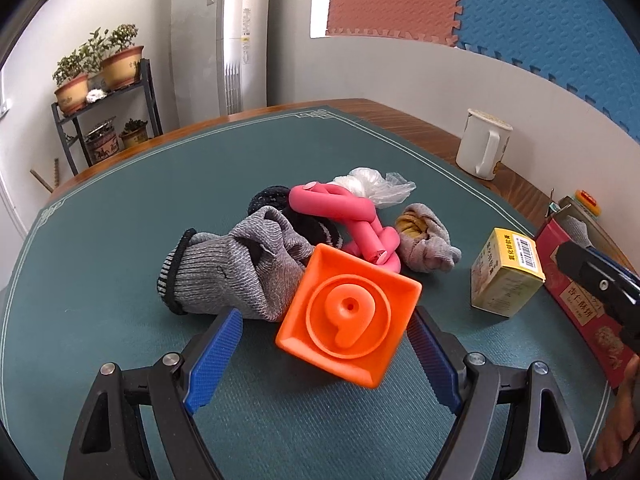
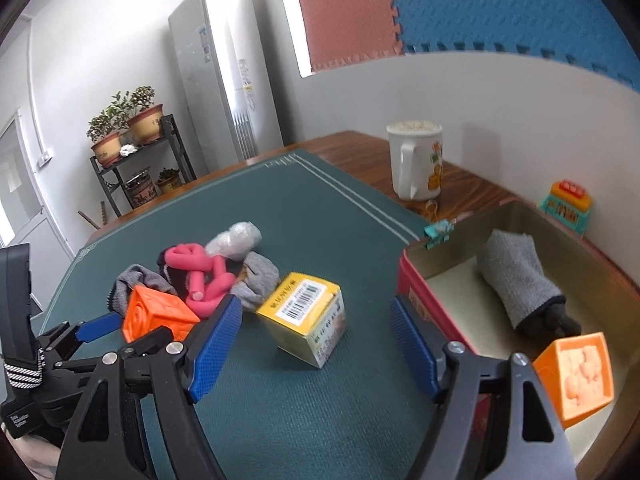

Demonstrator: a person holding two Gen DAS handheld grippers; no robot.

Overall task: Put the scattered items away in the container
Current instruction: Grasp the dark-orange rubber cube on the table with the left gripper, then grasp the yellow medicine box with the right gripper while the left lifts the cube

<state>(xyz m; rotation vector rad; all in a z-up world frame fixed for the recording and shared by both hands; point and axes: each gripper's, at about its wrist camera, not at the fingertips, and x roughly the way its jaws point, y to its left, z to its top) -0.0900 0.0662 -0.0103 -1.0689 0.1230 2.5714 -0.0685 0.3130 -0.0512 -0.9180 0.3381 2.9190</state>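
Observation:
An orange number cube (image 1: 348,316) sits tilted on the green mat against a grey glove (image 1: 240,268). My left gripper (image 1: 326,316) is open around the cube, with a gap at the left pad (image 1: 216,356). Behind lie a pink foam curler (image 1: 344,216), a black sock (image 1: 276,200), a plastic bag (image 1: 368,184) and a balled grey sock (image 1: 424,240). My right gripper (image 2: 316,312) is open just short of a yellow carton (image 2: 304,316), not touching it. The red tin (image 2: 440,264) at the right holds a rolled grey glove (image 2: 516,276) and another orange cube (image 2: 576,376).
A white mug (image 2: 416,160) stands on the wooden table edge behind the tin. A teal clip (image 2: 438,232) lies beside the tin's far corner, and a small toy register (image 2: 566,204) sits by the wall. A person's hand (image 1: 624,420) shows at the right edge.

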